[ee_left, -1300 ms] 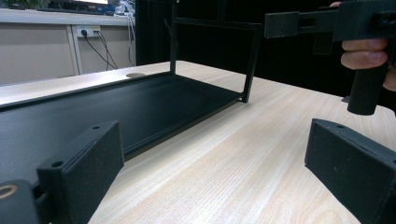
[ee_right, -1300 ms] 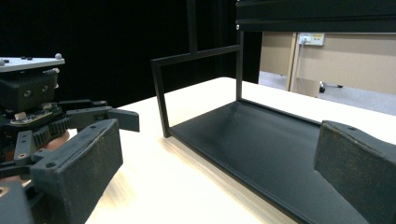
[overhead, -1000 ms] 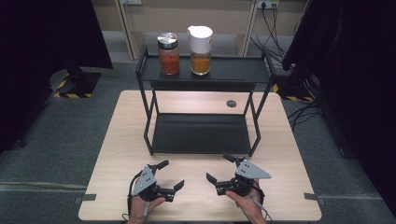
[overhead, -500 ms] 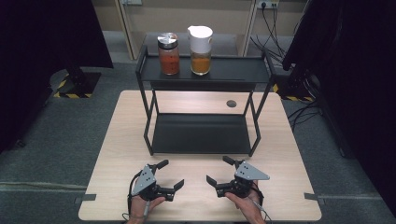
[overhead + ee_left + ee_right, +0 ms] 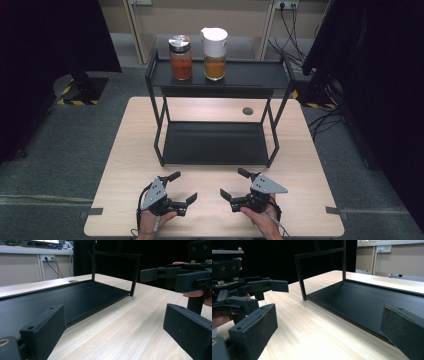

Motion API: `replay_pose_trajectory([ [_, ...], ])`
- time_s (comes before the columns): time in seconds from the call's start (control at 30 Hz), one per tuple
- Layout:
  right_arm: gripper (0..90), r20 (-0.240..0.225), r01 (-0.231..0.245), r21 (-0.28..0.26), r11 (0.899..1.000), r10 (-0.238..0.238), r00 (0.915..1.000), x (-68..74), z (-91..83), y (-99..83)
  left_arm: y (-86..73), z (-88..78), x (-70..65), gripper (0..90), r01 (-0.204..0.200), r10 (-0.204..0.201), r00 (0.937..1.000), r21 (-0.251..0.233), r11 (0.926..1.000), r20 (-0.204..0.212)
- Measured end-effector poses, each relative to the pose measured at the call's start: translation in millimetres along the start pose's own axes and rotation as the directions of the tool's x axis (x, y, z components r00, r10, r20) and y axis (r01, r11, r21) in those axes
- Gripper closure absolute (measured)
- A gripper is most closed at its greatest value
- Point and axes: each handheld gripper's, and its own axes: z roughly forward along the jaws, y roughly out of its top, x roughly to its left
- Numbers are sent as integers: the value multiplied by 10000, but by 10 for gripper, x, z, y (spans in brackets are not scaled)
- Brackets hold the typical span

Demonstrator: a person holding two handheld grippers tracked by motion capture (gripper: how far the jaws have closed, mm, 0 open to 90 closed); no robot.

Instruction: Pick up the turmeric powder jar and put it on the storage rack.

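Nothing is shifting between the earlier high views and this one: both claws are resting at the near edge of the table [image 5: 125,150], just where they were.

Going left to right, the left claw [image 5: 183,187] is sitting low on the wood with its jaws spread wide apart, holding nothing. Ahead of it, the lower shelf of the black rack [image 5: 215,143] is lying close, with the rack's near left leg just forward of the claw. Well beyond and above the claw, on the top shelf, the glass jar of red spice [image 5: 180,57] with its metal cap is standing upright, left of centre. Just beside it, apart from it by a small gap, the white-lidded jar of yellow powder [image 5: 215,54] is standing to the right.

The right claw [image 5: 234,184] is mirroring the left one, jaws likewise gaping and empty, with its tips pointing toward the other claw.

Both jars are probably rigid, smooth glass or plastic, fairly heavy for their size when this full, and breakable if dropped. Taking either by the straight body below the lid looks safest, squeezing across the middle, since the lids may be loose or slick.
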Motion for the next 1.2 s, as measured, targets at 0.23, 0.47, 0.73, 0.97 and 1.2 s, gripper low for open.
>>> replay_pose_trajectory([
  [0.23,16,-6,-145,8,9999,145,9999,-14,2,-10,-2,-2,0,37,15,-15,10000,-6,10000,0],
  [0.47,17,-17,-165,0,9999,165,9999,-19,0,-11,-1,-1,-1,37,11,-11,10000,4,10000,5],
  [0.73,17,-13,-184,6,9998,184,9998,-25,8,-20,-2,-2,3,37,26,-26,10000,1,10000,-4],
  [0.97,17,22,-227,-1,9997,227,9997,-29,6,-23,-3,-1,6,37,44,-44,10000,-5,10000,-26],
  [1.2,17,44,-270,-46,9996,270,9996,-37,1,-28,-6,-2,13,37,84,-84,10000,-32,10000,-46],
])
